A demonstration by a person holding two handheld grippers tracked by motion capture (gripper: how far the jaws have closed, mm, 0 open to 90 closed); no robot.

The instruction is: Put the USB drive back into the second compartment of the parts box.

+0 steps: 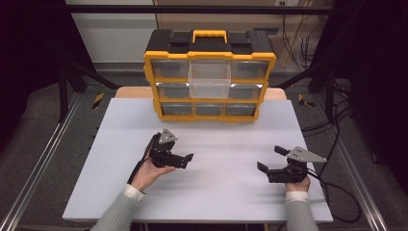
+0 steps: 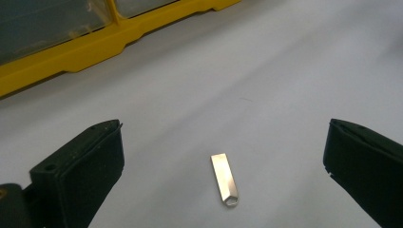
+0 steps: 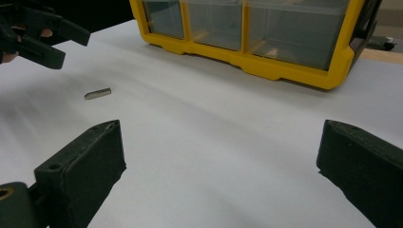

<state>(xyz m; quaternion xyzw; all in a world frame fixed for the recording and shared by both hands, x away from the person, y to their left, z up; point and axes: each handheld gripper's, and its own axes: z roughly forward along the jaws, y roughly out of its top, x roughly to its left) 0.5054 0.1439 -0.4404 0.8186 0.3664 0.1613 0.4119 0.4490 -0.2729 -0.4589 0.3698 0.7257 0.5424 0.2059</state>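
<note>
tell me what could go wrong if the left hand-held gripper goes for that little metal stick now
1. The flat metal stick lies flush on the smooth white table, so the open left hand-held gripper may skid it away instead of pinching it.
2. The middle clear drawer juts out of the yellow organizer; a careless lift toward it could knock it.
</note>
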